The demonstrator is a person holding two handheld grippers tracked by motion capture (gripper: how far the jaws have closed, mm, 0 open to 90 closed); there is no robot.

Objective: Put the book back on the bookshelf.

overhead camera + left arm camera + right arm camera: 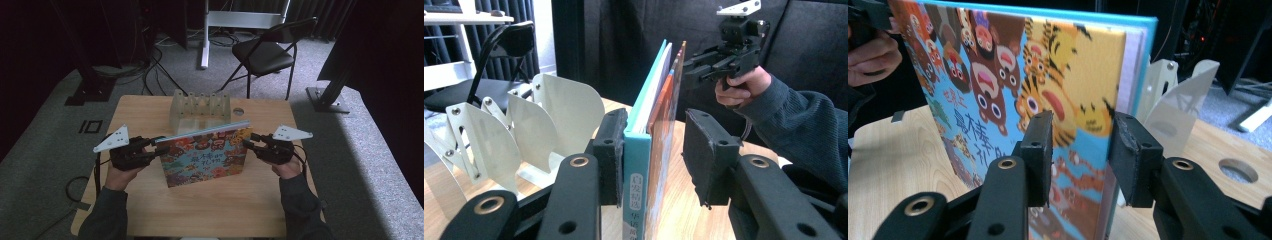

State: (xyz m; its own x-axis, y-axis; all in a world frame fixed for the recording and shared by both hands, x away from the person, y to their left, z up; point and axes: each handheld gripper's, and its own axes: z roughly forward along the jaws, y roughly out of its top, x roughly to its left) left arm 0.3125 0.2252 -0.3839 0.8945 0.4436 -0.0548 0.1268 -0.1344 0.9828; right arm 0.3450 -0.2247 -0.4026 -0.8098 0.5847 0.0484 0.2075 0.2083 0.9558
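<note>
A picture book point(205, 157) with a bright animal cover and a teal back stands upright across the middle of the wooden table point(210, 215). My left gripper point(161, 147) straddles its spine point(636, 190). One pad lies against the teal back, and the other pad point(706, 155) stands a little off the front cover, so this gripper is open. My right gripper point(248, 140) holds the opposite edge; in the right gripper view point(1083, 155) its pads sit on the tiger cover point(998, 75) and behind the pages. In the left gripper view the right gripper point(691, 67) shows at the book's far edge.
A pale slotted rack point(200, 107) with several fin-shaped dividers point(524, 125) stands just behind the book at the table's far edge. A round hole point(1240, 170) is in the tabletop beside it. A black folding chair point(265, 50) and cables stand on the carpet beyond.
</note>
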